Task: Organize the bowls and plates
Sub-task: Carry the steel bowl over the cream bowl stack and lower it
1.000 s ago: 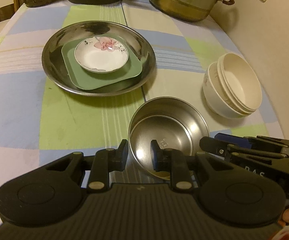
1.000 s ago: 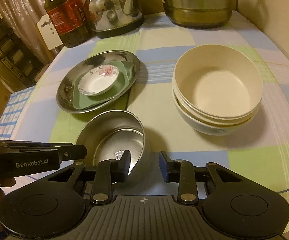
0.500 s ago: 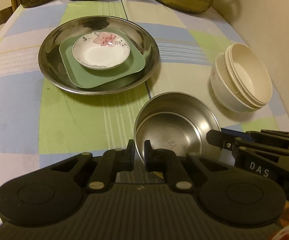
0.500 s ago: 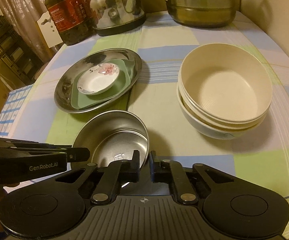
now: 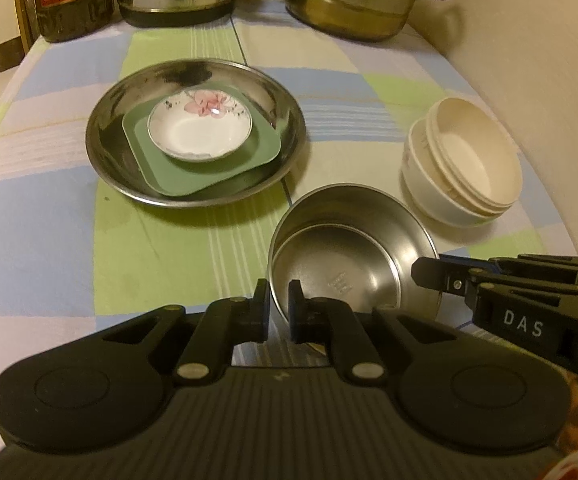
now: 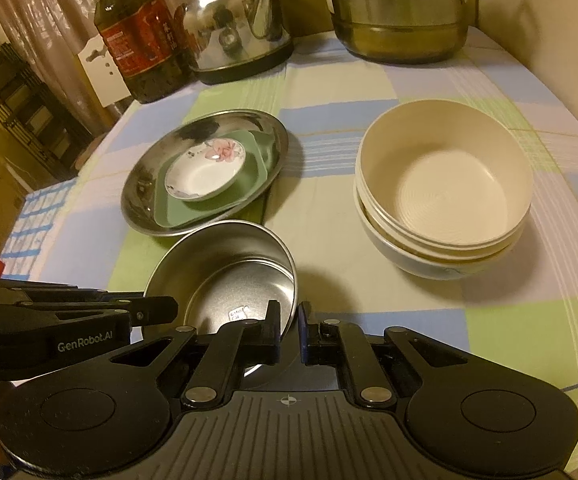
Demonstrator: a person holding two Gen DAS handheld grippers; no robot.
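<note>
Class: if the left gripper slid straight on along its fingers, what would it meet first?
The left gripper is already clamped on the round steel bowl's near rim; going on, it would probably push that bowl.

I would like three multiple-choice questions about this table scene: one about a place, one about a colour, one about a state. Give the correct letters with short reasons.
1. Where is the flowered dish?
A. inside the steel bowl
B. on the green plate, in the steel tray
C. on top of the cream bowls

2. What colour is the square plate?
A. red
B. green
C. blue

3. How are the grippers placed on the steel bowl?
A. both open, far above it
B. only the left grips it
C. both shut on its rim

Answers: 1 B, the dish sits on the green plate inside the steel tray. 2 B, its corners show green around the dish. 3 C, the left gripper and the right gripper each pinch the near rim between their fingers.
</note>
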